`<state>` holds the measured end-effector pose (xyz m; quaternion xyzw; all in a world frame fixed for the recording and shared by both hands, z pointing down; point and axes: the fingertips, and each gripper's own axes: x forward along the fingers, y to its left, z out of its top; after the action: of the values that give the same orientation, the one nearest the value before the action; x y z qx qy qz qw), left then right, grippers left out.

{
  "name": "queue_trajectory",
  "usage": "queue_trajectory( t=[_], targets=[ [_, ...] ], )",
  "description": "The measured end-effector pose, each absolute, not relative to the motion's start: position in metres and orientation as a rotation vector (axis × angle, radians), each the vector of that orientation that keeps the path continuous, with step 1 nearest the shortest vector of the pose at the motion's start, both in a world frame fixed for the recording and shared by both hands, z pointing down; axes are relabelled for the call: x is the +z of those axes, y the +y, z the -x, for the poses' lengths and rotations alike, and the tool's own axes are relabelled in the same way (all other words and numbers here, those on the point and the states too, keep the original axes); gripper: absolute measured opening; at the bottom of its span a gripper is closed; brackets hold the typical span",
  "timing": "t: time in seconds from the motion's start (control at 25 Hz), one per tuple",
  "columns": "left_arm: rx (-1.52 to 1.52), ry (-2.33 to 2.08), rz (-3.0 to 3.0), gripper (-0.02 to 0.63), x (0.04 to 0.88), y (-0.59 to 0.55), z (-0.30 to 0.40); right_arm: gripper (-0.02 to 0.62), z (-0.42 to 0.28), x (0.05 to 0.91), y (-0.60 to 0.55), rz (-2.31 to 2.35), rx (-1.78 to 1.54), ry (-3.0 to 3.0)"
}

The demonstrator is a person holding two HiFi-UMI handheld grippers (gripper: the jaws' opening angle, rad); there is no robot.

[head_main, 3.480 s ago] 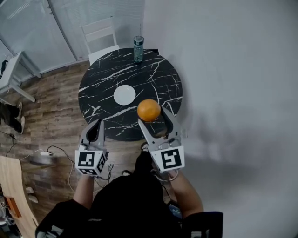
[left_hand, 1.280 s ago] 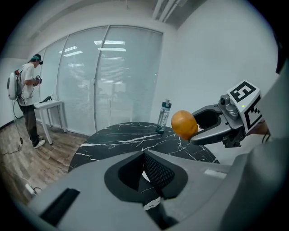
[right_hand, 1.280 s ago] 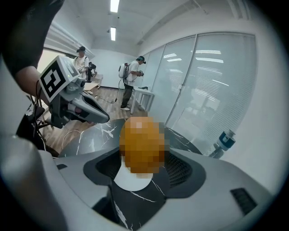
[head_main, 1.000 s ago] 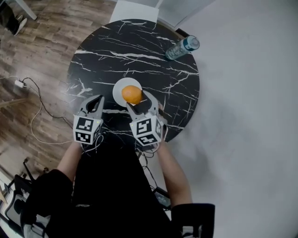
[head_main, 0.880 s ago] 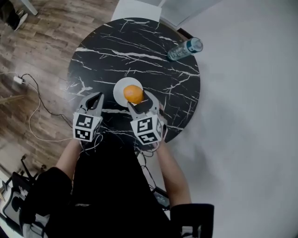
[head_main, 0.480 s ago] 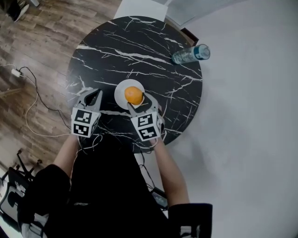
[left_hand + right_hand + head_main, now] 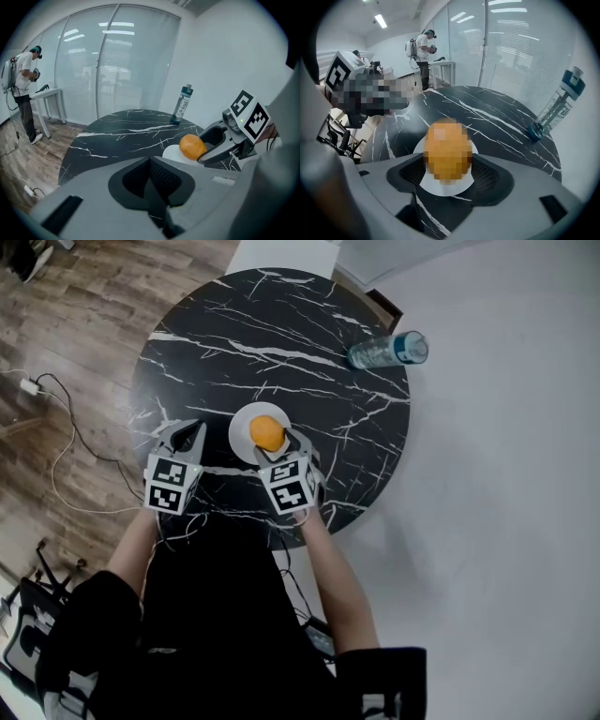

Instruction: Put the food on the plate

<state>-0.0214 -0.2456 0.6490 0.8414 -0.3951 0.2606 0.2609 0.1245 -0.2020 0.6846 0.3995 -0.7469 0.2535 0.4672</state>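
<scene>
**Two grippers at the table edge, fruit over the plate**

Nearest the camera, the person's two forearms reach forward to the near rim of the round black marble-pattern table (image 7: 262, 343).

1. Left gripper (image 7: 187, 429): jaws together, nothing between them. It hangs over the near-left part of the table, left of the plate and apart from it.
2. Right gripper (image 7: 275, 442): jaws clamped on the round orange fruit (image 7: 268, 433), one finger on each side.
3. The fruit sits directly over the small round white plate (image 7: 238, 427), which lies on the near half of the table. The left gripper view shows the fruit low above the plate; contact cannot be confirmed.
4. A clear plastic water bottle with a teal cap (image 7: 389, 350) stands upright at the far-right edge, well apart from the plate.
5. Beyond the table: a white chair (image 7: 281, 253), and at the left a wood-plank floor (image 7: 66, 352) with a thin pale cable (image 7: 66, 465) on it.
</scene>
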Motion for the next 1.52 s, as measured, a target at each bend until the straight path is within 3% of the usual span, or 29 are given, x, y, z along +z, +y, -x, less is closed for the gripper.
queue_trajectory(
  t=[1.52],
  targets=[
    [0.743, -1.003, -2.278, 0.000, 0.655, -0.235, 0.008, 0.295, -0.119, 0.704, -0.198, -0.941, 0.681, -1.800]
  ],
)
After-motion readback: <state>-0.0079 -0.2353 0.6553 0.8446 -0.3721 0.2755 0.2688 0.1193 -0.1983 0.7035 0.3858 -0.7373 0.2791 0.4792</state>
